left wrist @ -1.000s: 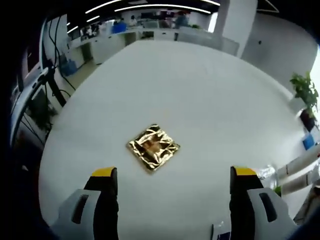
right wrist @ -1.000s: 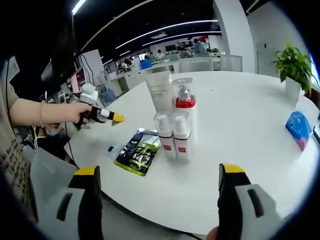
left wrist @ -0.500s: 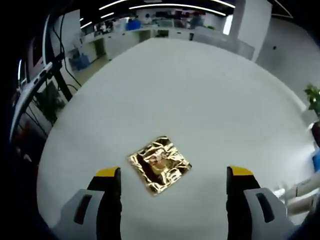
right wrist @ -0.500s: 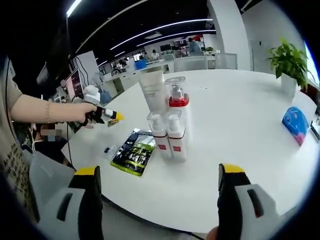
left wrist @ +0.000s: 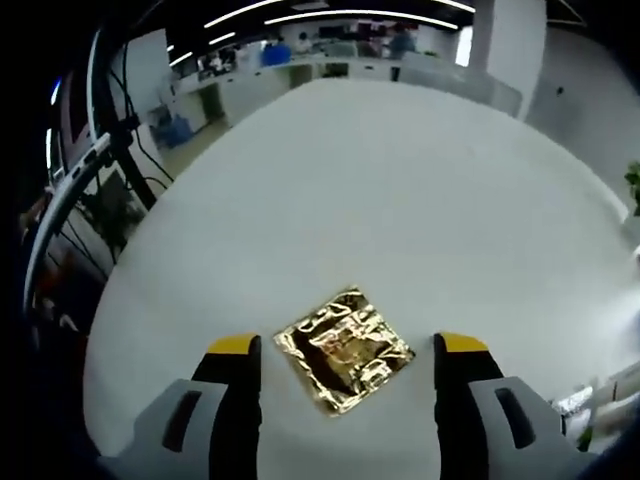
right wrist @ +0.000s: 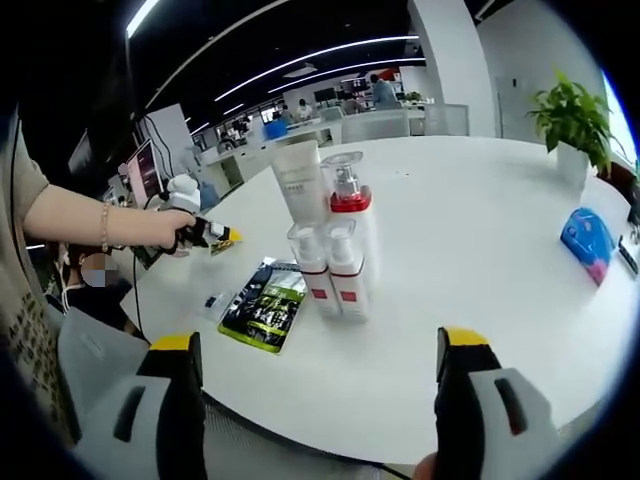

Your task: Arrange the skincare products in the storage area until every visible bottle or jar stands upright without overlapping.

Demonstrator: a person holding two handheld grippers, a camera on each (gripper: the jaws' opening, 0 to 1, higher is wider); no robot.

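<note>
A crinkled gold foil sachet (left wrist: pixel 344 349) lies flat on the white round table (left wrist: pixel 400 190). My left gripper (left wrist: pixel 345 350) is open just above it, one jaw on either side. In the right gripper view, two small clear bottles with red labels (right wrist: pixel 330 270) stand upright side by side; behind them stand a taller red-collared pump bottle (right wrist: pixel 347 200) and a white tube (right wrist: pixel 299 182). A dark green sachet (right wrist: pixel 257 304) lies flat left of them. My right gripper (right wrist: pixel 318 350) is open near the table edge, short of the bottles. The left gripper (right wrist: pixel 205 234) appears at left, held by a hand.
A blue packet (right wrist: pixel 590 243) lies at the table's right side, with a potted plant (right wrist: pixel 568 125) behind it. A small item (right wrist: pixel 216 301) rests beside the green sachet. Desks and monitors stand beyond the table's left edge.
My left gripper has moved closer to the gold sachet, which now sits between its jaws. The right gripper view has barely shifted; the bottles have not moved.
</note>
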